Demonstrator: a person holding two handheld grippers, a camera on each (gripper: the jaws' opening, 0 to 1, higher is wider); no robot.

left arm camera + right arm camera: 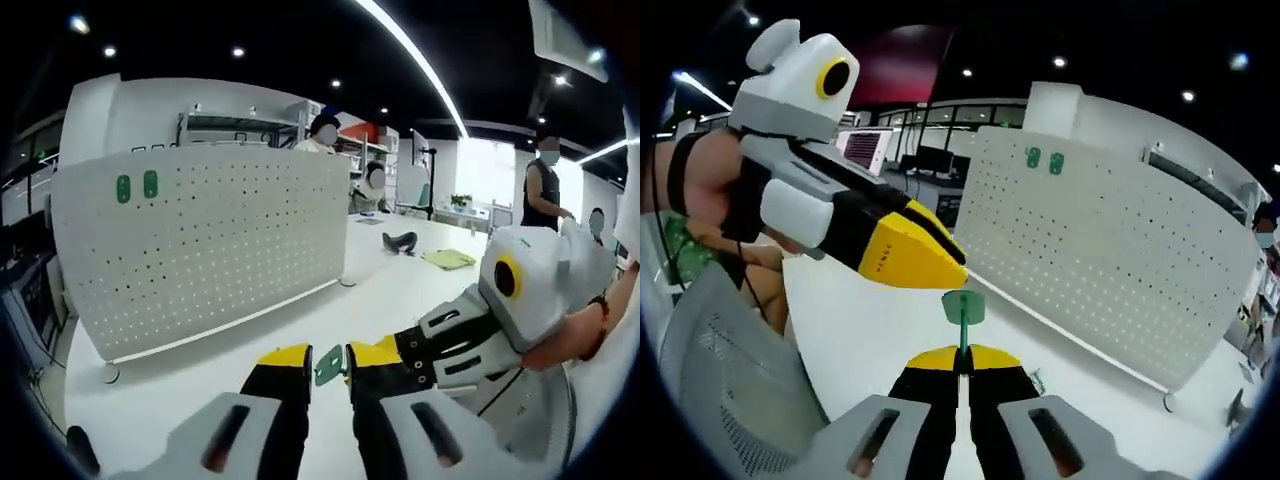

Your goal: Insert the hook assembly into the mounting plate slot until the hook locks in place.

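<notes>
So here's where I'm at. In the right gripper view, my right gripper (962,368) has its jaws pinched nearly together on the stem of a small green hook (963,310), with the hook's flat head sticking up just past the yellow jaw tips. The hook is up in the air over the white desk (880,330), well apart from the pegboard.

The left gripper (930,252) comes into that same view from the left, its yellow tip pointing down toward the hook head, just beside it. I can't tell if it's touching. A hand (715,185) wraps around its body, with a black strap at the wrist.

In the left gripper view, the left gripper (330,365) has its jaws set narrow with a small gap, and the green hook (328,364) sits right in that gap. Whether the pads actually press on it, I can't tell. The right gripper (372,357) comes in from the right, its yellow tip right at the hook.

The white pegboard (210,240) stands upright along the far edge of the desk, on small feet. Two green hooks (136,186) are already mounted side by side near its top corner.

There's also a grey mesh chair back (725,385) by the near desk edge, and a few people standing at other tables in the back.
</notes>
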